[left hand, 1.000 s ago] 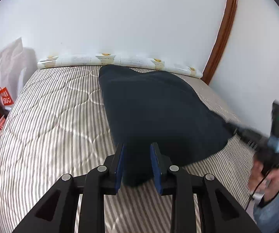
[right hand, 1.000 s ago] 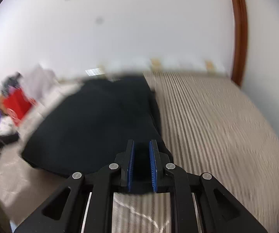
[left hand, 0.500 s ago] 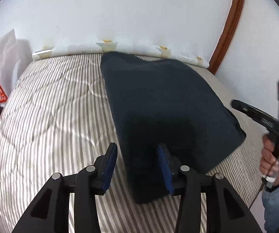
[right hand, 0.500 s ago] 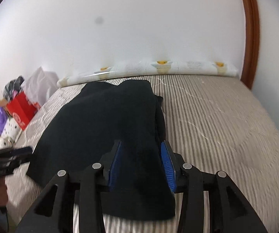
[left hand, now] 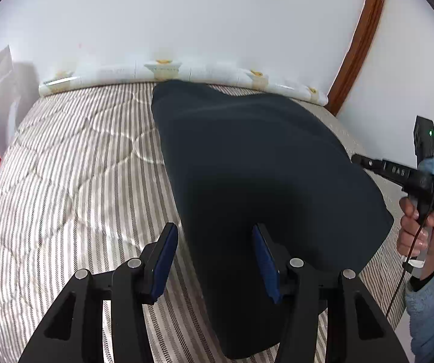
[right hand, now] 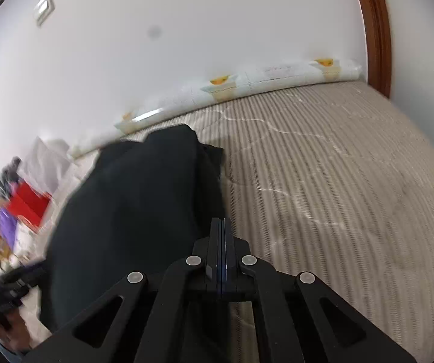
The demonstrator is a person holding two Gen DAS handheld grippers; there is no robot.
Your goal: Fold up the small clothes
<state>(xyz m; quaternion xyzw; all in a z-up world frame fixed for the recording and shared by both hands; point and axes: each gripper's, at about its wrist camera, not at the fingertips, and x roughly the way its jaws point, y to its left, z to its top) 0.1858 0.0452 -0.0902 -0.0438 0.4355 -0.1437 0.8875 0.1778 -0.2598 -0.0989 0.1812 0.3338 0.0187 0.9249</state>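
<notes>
Fingers (left hand: 168, 254) of the left gripper (left hand: 215, 257) gape over the garment's (left hand: 256, 163) near edge on the bed (left hand: 65, 181); the right gripper's (right hand: 222, 236) are closed empty.

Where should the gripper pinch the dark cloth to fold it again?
Probably the near corner of the dark cloth, coming from the front. It lies flat on the striped bed, and that corner already sits between the open left hand-held gripper.

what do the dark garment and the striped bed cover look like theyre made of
The dark garment looks like soft matte knit or fleece, navy or black: no sheen, rounded folds. The striped bed cover looks like quilted woven cotton, faintly glossy: stitched curving lines puff it up. Exact fibres cannot be told.
</notes>
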